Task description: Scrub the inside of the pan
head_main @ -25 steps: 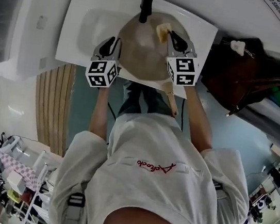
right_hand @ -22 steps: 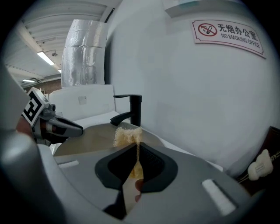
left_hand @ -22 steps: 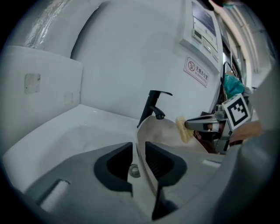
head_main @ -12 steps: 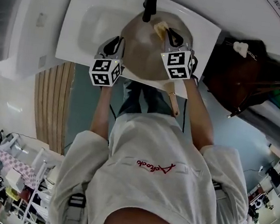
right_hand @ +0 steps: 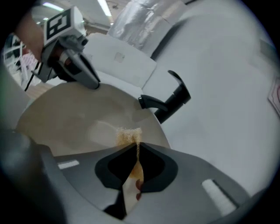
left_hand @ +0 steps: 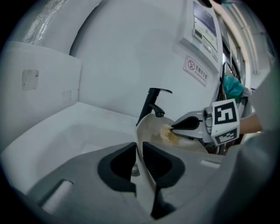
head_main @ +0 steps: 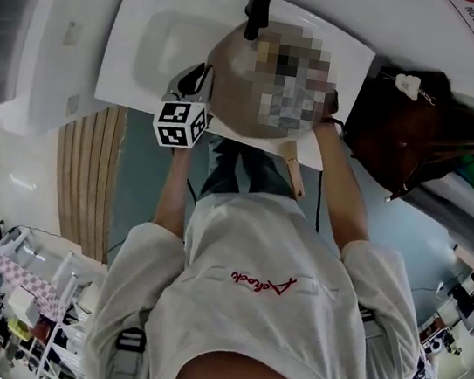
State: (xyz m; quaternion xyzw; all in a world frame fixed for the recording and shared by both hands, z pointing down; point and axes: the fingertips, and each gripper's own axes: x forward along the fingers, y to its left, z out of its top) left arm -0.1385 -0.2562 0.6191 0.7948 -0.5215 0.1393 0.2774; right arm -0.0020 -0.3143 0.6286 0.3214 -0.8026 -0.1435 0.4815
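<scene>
A tan pan (head_main: 235, 82) lies tilted in the white sink (head_main: 153, 39), its wooden handle (head_main: 293, 171) pointing toward me. My left gripper (left_hand: 139, 151) is shut on the pan's left rim (left_hand: 142, 131); in the head view the left gripper (head_main: 192, 89) sits at that rim. My right gripper (right_hand: 137, 146) is shut on a yellow sponge (right_hand: 128, 135), which is pressed against the pan's inner wall (right_hand: 74, 118) near the black faucet (right_hand: 169, 102). In the head view a mosaic patch hides the right gripper. From the left gripper view I see the right gripper (left_hand: 175, 127) and the sponge (left_hand: 166, 134).
The black faucet (head_main: 258, 6) stands at the sink's far edge, just behind the pan. A white wall rises behind the sink (left_hand: 52, 144). A dark bag (head_main: 423, 124) lies to the right of the sink, and the floor with wooden slats (head_main: 88, 180) is to the left.
My right gripper has moved the sponge farther up the pan, toward the faucet. The left gripper stays clamped on the rim, shifted slightly right.
</scene>
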